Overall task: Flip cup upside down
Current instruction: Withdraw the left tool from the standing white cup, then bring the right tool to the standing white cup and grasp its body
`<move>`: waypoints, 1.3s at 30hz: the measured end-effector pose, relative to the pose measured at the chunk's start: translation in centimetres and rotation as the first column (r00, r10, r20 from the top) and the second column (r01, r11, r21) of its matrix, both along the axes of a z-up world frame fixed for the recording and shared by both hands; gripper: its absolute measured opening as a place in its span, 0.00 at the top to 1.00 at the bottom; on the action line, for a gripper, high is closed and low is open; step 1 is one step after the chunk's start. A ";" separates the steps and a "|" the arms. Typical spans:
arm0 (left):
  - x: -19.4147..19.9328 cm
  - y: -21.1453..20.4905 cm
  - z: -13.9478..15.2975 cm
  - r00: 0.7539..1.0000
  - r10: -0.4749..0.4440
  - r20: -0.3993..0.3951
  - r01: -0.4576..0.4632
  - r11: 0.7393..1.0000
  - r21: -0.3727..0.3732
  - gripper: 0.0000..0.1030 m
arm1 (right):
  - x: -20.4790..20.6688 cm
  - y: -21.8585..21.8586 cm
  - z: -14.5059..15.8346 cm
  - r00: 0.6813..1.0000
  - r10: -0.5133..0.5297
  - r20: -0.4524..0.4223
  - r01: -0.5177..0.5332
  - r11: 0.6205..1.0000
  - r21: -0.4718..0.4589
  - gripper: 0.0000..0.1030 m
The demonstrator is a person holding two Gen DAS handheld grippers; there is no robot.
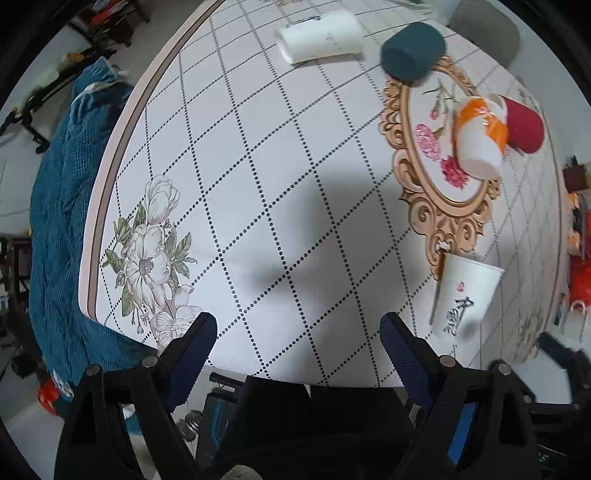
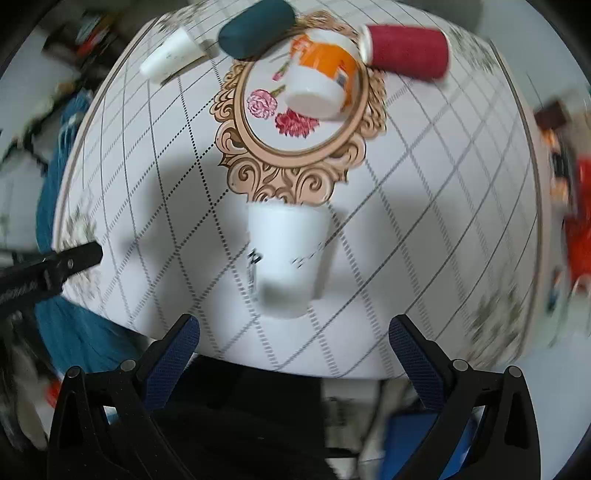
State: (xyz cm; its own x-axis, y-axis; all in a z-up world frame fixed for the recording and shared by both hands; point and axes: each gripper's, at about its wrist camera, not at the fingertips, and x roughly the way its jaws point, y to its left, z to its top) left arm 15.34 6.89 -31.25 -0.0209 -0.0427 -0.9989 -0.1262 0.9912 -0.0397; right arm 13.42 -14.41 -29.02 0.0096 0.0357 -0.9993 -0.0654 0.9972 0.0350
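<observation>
A white paper cup with black calligraphy (image 1: 463, 295) stands near the table's front edge, just below the ornate gold frame print; its wide end faces away from the camera. It shows blurred in the right wrist view (image 2: 286, 258), straight ahead of my right gripper (image 2: 293, 332). The right gripper is open and empty, a short way back from the cup. My left gripper (image 1: 297, 328) is open and empty over bare tabletop, left of the cup. The left gripper's finger tip shows in the right wrist view (image 2: 79, 256).
Other cups lie on their sides at the far end: white (image 1: 319, 35), teal (image 1: 412, 50), orange-and-white (image 1: 480, 134) and red (image 1: 524, 125). The round table (image 1: 258, 166) has a grid cloth. A teal blanket (image 1: 62, 229) lies off its left edge.
</observation>
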 end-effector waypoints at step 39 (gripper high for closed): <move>0.0 2.7 -8.0 0.989 0.135 -0.062 -0.132 0.990 0.039 0.05 | -10.4 2.2 -11.5 -0.777 0.154 -0.610 -0.070 -0.985 -0.159 0.04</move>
